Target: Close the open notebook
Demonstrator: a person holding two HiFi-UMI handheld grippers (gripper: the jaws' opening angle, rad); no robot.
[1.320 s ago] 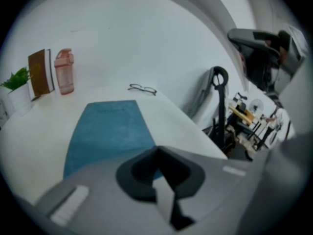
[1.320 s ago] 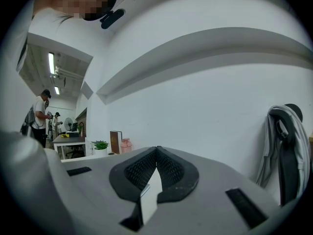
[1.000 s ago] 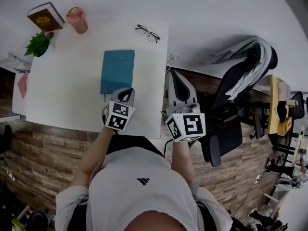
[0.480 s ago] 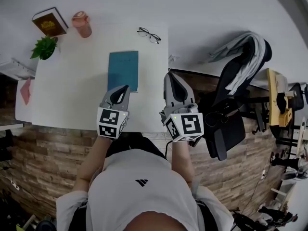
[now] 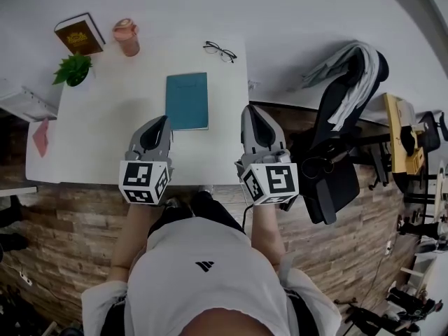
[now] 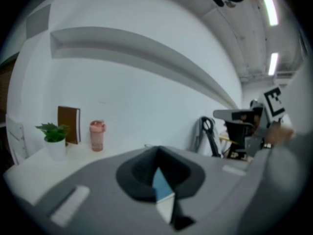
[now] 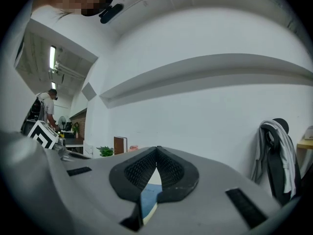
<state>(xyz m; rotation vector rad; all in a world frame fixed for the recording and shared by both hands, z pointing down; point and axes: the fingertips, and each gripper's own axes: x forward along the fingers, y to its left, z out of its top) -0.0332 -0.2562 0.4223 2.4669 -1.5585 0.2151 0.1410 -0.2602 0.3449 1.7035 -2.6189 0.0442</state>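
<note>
The teal notebook lies closed and flat on the white table, toward its right side. My left gripper hovers over the table's near edge, just left of the notebook's near corner, shut and holding nothing. My right gripper hangs just off the table's right edge, level with the notebook, also shut and empty. In the left gripper view the tips meet, with a sliver of the notebook below them. The right gripper view shows its tips meeting above the notebook.
Glasses lie at the table's far right corner. A pink cup, a brown book and a potted plant stand at the far left. A black chair draped with clothes stands to the right.
My left gripper has pulled back off the notebook's near edge, rising and shifting left toward the person. The right gripper drifted slightly. The notebook stays closed.
</note>
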